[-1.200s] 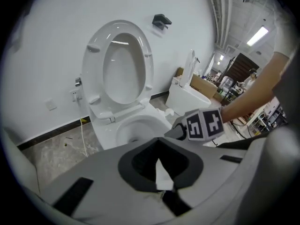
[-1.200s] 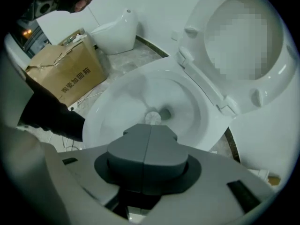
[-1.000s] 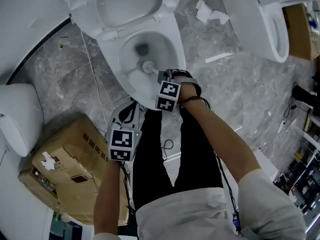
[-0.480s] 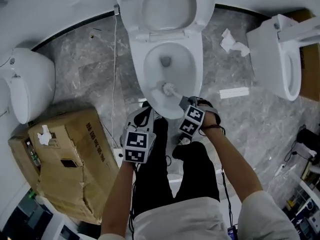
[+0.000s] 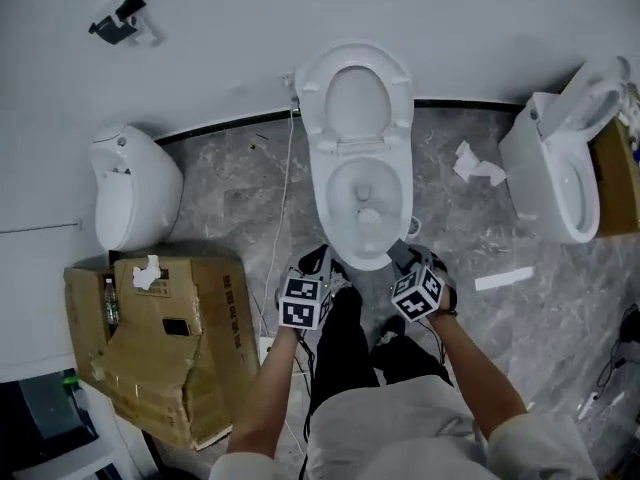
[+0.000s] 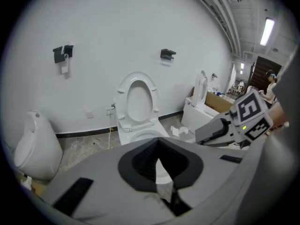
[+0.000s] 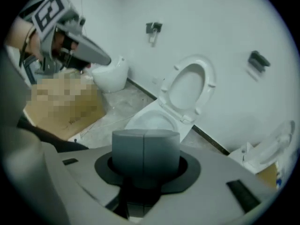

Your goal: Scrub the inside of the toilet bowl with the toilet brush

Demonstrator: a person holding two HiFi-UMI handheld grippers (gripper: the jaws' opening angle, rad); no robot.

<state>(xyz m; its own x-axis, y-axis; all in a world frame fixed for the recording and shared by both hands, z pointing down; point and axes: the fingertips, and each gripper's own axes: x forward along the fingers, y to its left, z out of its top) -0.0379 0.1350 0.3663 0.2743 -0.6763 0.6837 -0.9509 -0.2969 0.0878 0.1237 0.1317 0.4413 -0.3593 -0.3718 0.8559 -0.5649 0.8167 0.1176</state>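
Observation:
The white toilet [image 5: 340, 203] stands with lid and seat raised against the wall [image 6: 136, 100]. The brush's white head [image 5: 369, 216] sits in the bowl. My right gripper [image 5: 405, 258] hovers at the bowl's front rim, shut on the grey round brush handle [image 7: 145, 153]; its jaws have just tightened a little on it. That handle hides the brush head in the right gripper view. My left gripper [image 5: 313, 266] hangs in front of the bowl's left side, shut with nothing in it [image 6: 159, 165]. The right gripper [image 6: 225, 130] also shows in the left gripper view.
A white urinal-like fixture [image 5: 130, 193] stands at the left, a torn cardboard box [image 5: 160, 338] below it. A second toilet [image 5: 560, 178] is at the right, with crumpled paper [image 5: 478, 165] and a white strip [image 5: 503, 280] on the grey floor. A cable [image 5: 283, 198] runs beside the toilet.
Both grippers have risen and drawn back toward the person. The brush head has moved from the bowl's near wall toward its middle. The head view now takes in far more of the room.

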